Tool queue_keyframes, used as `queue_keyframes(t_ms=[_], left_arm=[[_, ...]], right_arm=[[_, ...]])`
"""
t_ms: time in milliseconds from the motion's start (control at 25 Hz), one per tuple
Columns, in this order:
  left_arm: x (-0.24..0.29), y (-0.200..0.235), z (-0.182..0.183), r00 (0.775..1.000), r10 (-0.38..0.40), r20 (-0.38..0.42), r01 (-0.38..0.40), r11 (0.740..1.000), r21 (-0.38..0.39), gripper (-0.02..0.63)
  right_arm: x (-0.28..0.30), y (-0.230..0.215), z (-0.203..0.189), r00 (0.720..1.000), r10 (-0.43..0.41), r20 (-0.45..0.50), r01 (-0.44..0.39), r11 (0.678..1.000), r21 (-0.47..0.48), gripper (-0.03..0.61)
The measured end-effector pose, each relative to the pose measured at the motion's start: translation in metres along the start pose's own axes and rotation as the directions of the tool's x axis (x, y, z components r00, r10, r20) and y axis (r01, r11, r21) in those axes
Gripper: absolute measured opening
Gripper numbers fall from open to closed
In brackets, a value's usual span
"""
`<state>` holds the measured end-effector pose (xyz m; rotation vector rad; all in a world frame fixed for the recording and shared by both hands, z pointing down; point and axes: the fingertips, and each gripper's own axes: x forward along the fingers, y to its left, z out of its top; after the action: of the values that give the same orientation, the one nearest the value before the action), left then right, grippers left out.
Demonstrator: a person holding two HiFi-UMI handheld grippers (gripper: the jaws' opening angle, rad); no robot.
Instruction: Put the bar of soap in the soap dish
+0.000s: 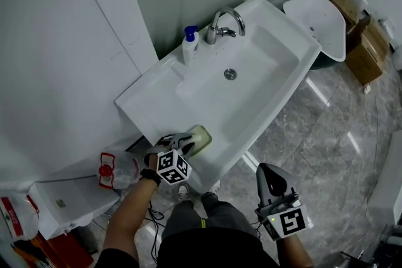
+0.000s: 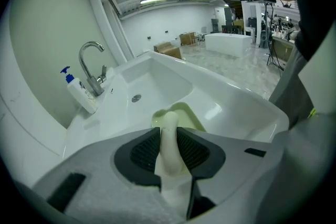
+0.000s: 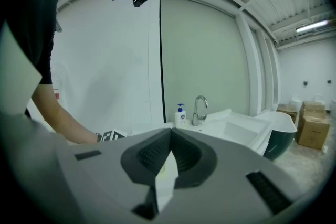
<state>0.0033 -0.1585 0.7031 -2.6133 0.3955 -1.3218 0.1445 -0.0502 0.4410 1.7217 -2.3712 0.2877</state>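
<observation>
A pale cream bar of soap (image 2: pixel 169 139) stands on edge between the dark pads of my left gripper (image 2: pixel 169 128), which is shut on it. Just beyond the jaws lies the light green soap dish (image 2: pixel 186 114), on the near rim of the white sink (image 2: pixel 157 86). In the head view the left gripper (image 1: pixel 182 142) hangs over the soap dish (image 1: pixel 202 139) at the sink's front edge; the soap itself is mostly hidden there. My right gripper (image 1: pixel 271 179) is held low to the right, away from the sink, jaws together with nothing in them (image 3: pixel 169 136).
A chrome faucet (image 1: pixel 224 22) and a white pump bottle (image 1: pixel 190 45) stand at the back of the sink (image 1: pixel 264 97). A plastic bag with red print (image 1: pixel 116 171) sits at the left. A white tub (image 1: pixel 319 22) and cardboard boxes (image 1: pixel 365 41) are at the far right.
</observation>
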Motion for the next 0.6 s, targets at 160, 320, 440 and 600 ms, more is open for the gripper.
queue_keyframes(t_ms=[160, 320, 440, 600], left_arm=[[0.004, 0.008, 0.0, 0.998, 0.05, -0.025, -0.049, 0.999, 0.007, 0.106], [0.008, 0.015, 0.002, 0.994, 0.096, -0.051, -0.097, 0.995, -0.003, 0.106], [0.011, 0.016, 0.006, 0.992, 0.107, -0.066, -0.108, 0.994, -0.015, 0.106], [0.016, 0.012, 0.01, 0.996, 0.066, -0.051, -0.069, 0.996, -0.053, 0.114]], right_arm=[[-0.005, 0.002, -0.002, 1.0, -0.013, -0.004, 0.013, 1.0, 0.003, 0.011], [-0.014, 0.0, -0.005, 0.999, -0.032, -0.006, 0.032, 0.999, 0.004, 0.011], [-0.018, -0.001, -0.005, 0.999, -0.041, -0.005, 0.041, 0.999, 0.004, 0.011], [-0.023, -0.001, -0.006, 0.999, -0.05, -0.003, 0.05, 0.999, 0.009, 0.011]])
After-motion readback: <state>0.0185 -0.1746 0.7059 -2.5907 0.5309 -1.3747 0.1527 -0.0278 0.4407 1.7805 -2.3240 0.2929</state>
